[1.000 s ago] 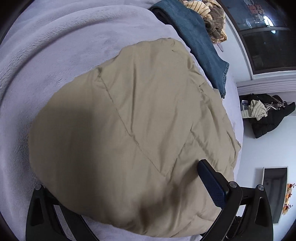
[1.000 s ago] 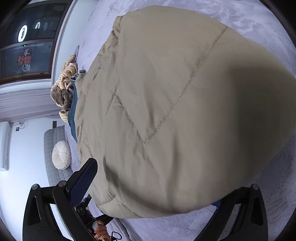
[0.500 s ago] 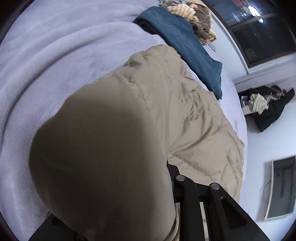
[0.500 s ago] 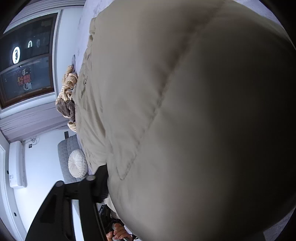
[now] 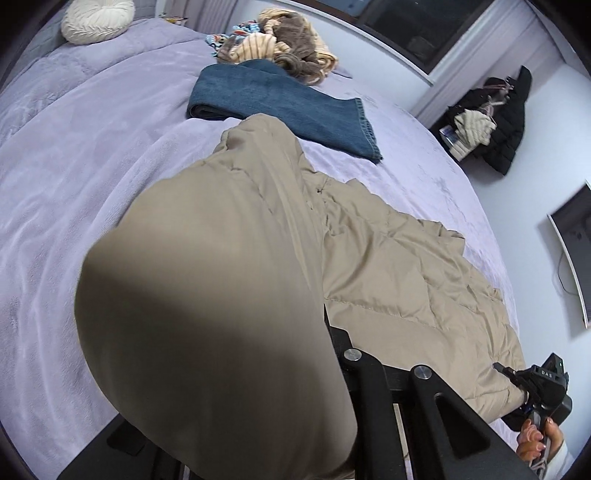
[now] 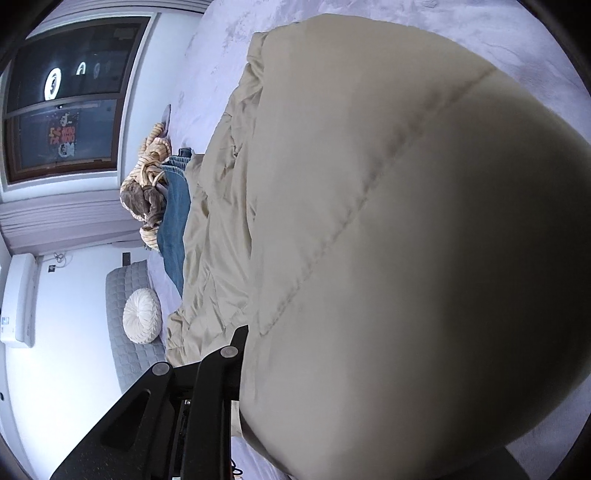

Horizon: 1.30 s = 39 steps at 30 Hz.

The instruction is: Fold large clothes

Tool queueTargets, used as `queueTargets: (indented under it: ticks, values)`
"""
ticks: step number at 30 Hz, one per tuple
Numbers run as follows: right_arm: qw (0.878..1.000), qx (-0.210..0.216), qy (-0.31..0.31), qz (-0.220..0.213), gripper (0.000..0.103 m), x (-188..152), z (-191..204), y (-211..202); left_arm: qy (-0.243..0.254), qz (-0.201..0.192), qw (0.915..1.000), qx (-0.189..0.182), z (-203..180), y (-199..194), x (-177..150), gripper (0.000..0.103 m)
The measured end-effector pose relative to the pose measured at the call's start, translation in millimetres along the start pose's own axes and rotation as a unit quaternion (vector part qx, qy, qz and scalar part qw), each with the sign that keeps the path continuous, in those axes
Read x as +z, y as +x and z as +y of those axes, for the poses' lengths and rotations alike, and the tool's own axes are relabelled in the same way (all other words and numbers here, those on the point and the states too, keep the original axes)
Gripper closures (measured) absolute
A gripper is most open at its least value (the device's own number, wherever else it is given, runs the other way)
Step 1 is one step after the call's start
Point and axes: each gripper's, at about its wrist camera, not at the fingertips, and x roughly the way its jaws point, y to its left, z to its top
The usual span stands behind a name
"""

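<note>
A large beige quilted jacket (image 5: 388,266) lies on a lilac bed (image 5: 74,177). My left gripper (image 5: 321,332) is shut on a bunched edge of the jacket, which bulges close over the lens and hides the fingertips. My right gripper (image 6: 243,343) is shut on another edge of the jacket (image 6: 388,240), lifted so the cloth fills most of that view. The right gripper's body and the hand holding it also show in the left wrist view (image 5: 539,391) at the jacket's far corner.
Folded blue jeans (image 5: 280,107) and a striped brown-and-cream garment pile (image 5: 288,51) lie further up the bed. A round white cushion (image 5: 96,18) sits at the head. Dark clothes hang on a rack (image 5: 495,118) by the wall.
Both grippers have closed on the jacket's edges and lifted them. The cloth now bulges up in front of both cameras, and the views have tilted up along the bed.
</note>
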Motion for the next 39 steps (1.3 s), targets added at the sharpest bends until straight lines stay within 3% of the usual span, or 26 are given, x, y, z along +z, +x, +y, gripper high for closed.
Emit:
queueTargets:
  ticks: [5,11,16,20,21,23,25,27,31,35,38,39]
  values:
    - [1.0,-0.016,0.005,0.004,0.079,-40,-15,-23,0.016,0.019,0.9997,-0.004,5,-43,-47,0.085]
    - [0.999,-0.032,0.008,0.032,0.079,-80,-40,-49,0.002,0.044,0.999,0.01,12,-84,-121,0.085]
    - [0.998,-0.04,-0.004,0.053,0.079,-94,-56,-74,-0.018,0.079,0.9964,0.028,14,-102,-182,0.085]
    - [0.996,-0.051,-0.008,0.07,0.079,-103,-72,-83,-0.03,0.103,0.9929,0.051,21,-96,-212,0.084]
    - [0.996,-0.054,-0.007,0.074,0.078,-104,-79,-84,-0.036,0.109,0.9917,0.059,24,-93,-216,0.084]
    - [0.995,-0.061,0.001,0.079,0.074,-106,-86,-82,-0.047,0.115,0.9891,0.079,30,-91,-219,0.074]
    - [0.994,-0.071,0.005,0.082,0.064,-106,-89,-84,-0.052,0.116,0.9883,0.085,34,-99,-219,0.073]
    - [0.992,-0.093,-0.004,0.085,0.06,-105,-86,-87,-0.047,0.115,0.9879,0.093,35,-110,-218,0.073]
    - [0.986,-0.134,-0.054,0.085,0.059,-102,-73,-106,-0.038,0.106,0.9877,0.108,38,-137,-216,0.072]
    - [0.98,-0.173,-0.08,0.058,0.059,-103,-71,-135,-0.046,0.089,0.9849,0.142,46,-164,-214,0.073]
    - [0.977,-0.196,-0.079,0.026,0.061,-104,-72,-157,-0.051,0.064,0.9776,0.194,53,-183,-213,0.073]
    - [0.975,-0.205,-0.085,0.014,0.067,-107,-75,-170,-0.052,0.05,0.9735,0.217,54,-189,-211,0.073]
